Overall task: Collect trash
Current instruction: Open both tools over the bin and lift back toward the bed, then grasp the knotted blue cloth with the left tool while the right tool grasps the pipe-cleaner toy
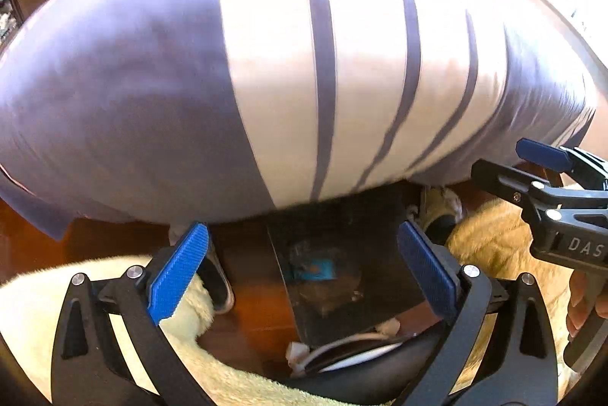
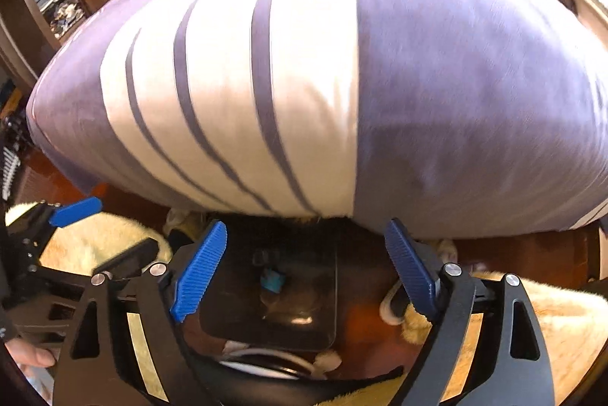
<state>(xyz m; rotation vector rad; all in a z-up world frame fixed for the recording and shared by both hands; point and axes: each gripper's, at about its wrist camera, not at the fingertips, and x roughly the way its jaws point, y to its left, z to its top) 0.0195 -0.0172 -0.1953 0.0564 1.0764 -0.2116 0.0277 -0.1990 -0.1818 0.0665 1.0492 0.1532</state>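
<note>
View from the left wrist: the left tongs stand wide open and empty, aimed down past the edge of a bed whose striped purple-and-white duvet fills the upper field. Between the blue pads you see a dark square bin on the wooden floor, half under the bed. A blue wrapper lies inside it. White crumpled scraps lie on the floor at the bin's near edge, beside a cream fleece rug. The right tongs enter at the right, parted and holding nothing.

View from the right wrist: the right tongs are likewise spread and empty above the same bin. The wrapper sits near its middle, and a white scrap lies just outside its near rim. The left tongs show at the left, apart.

Handling, as judged: the scraps look like tissue or paper, so expect them to be very light, soft and crushable, not fragile. Close on the bulk of a wad, not on a loose corner, which may tear or slip out. Press the lower pad close to the floor, since a thin piece can slide on polished wood. Whether the pale curved line beside the scraps is a cable cannot be told; keep the tongs off it.
</note>
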